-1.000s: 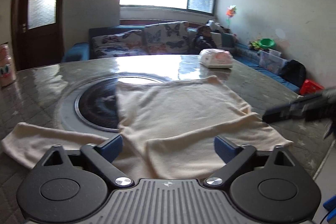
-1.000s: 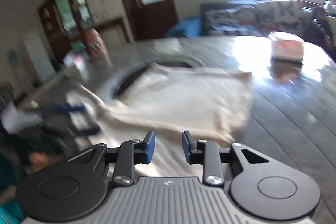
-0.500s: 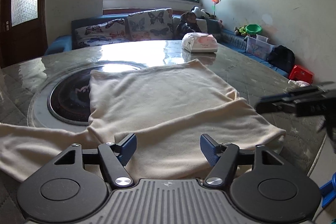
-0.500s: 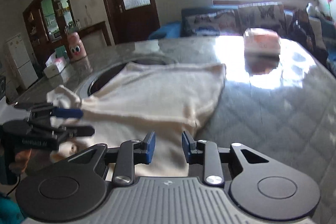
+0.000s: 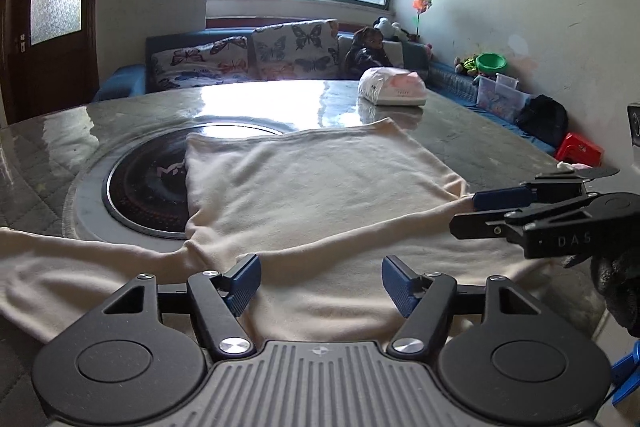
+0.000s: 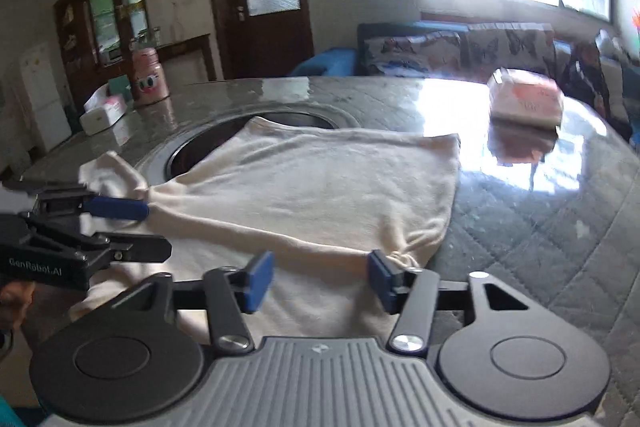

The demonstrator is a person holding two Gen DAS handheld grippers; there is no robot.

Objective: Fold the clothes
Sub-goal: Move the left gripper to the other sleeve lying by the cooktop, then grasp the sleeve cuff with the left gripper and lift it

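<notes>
Left wrist view: cream garment [image 5: 320,187] lies spread over the table [image 5: 480,143], left gripper [image 5: 320,279] and right gripper [image 6: 320,277] both with jaws apart above its near edge.

A tissue pack [image 5: 391,92] sits on the table [image 5: 472,139] near a butterfly-cushioned sofa [image 5: 248,55].

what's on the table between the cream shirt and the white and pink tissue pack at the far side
Nothing: in the left wrist view only bare, shiny table lies between the cream shirt and the tissue pack.
</notes>
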